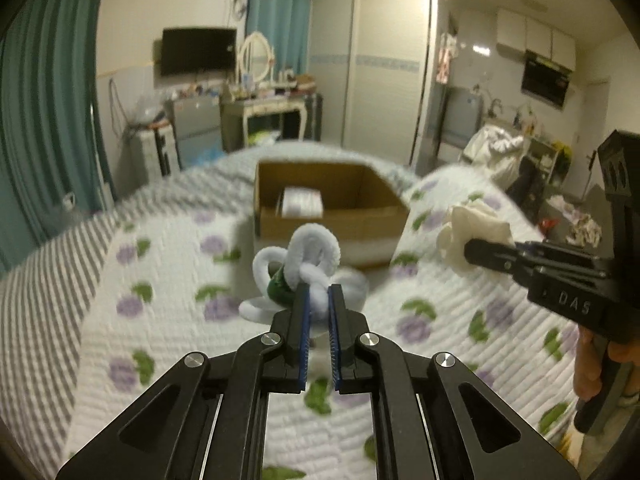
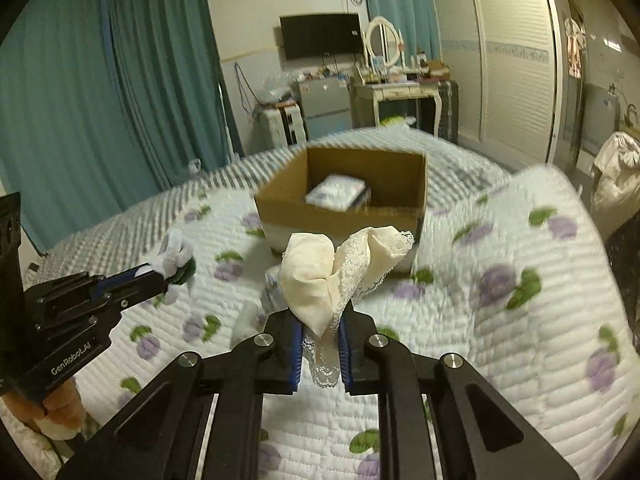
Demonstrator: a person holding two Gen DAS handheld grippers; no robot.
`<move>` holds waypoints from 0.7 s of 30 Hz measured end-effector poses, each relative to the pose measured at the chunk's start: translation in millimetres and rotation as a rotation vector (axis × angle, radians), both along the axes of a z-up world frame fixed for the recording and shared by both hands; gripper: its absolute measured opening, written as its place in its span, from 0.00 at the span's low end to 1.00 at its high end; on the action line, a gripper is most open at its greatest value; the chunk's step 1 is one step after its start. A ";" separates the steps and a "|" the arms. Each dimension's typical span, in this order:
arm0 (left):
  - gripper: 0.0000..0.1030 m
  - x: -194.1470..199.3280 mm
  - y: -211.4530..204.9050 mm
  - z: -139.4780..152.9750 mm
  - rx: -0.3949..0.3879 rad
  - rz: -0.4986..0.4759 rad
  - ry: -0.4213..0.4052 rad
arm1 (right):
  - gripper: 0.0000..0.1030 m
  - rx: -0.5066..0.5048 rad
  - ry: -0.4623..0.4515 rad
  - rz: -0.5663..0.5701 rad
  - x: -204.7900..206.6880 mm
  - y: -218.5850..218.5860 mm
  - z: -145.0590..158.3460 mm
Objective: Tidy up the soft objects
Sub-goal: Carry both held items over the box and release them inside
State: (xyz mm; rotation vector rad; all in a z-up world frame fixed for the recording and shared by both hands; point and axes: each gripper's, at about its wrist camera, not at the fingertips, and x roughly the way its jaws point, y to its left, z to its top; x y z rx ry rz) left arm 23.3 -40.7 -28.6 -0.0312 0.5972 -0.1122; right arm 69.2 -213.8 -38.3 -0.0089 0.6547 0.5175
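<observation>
My left gripper [image 1: 318,292] is shut on a white fuzzy looped toy with a green part [image 1: 304,264] and holds it above the bed. It also shows in the right wrist view [image 2: 176,264]. My right gripper [image 2: 320,320] is shut on a cream cloth with lace trim [image 2: 340,268], also held above the bed; the cloth shows in the left wrist view [image 1: 472,232]. An open cardboard box [image 1: 332,220] stands on the bed ahead of both grippers, also in the right wrist view [image 2: 340,220]. A white folded item [image 2: 336,192] lies inside it.
The bed has a white quilt with purple flowers [image 1: 180,300] and a grey striped cover [image 1: 48,272] on the left. Teal curtains [image 2: 80,100] hang at left. A dresser with a mirror [image 1: 264,96], a fridge and a wardrobe [image 1: 380,68] stand beyond the bed.
</observation>
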 end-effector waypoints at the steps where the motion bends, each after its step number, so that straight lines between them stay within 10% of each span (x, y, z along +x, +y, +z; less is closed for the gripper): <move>1: 0.07 5.1 -1.6 11.7 0.002 -0.006 -0.018 | 0.14 0.000 -0.015 0.002 0.5 -1.0 8.5; 10: 0.07 74.2 -14.5 64.8 0.045 -0.041 -0.104 | 0.14 -0.004 -0.137 0.028 44.9 8.3 84.1; 21: 0.07 188.6 -15.8 24.9 0.113 -0.039 -0.045 | 0.14 -0.052 -0.124 0.001 159.2 35.2 73.1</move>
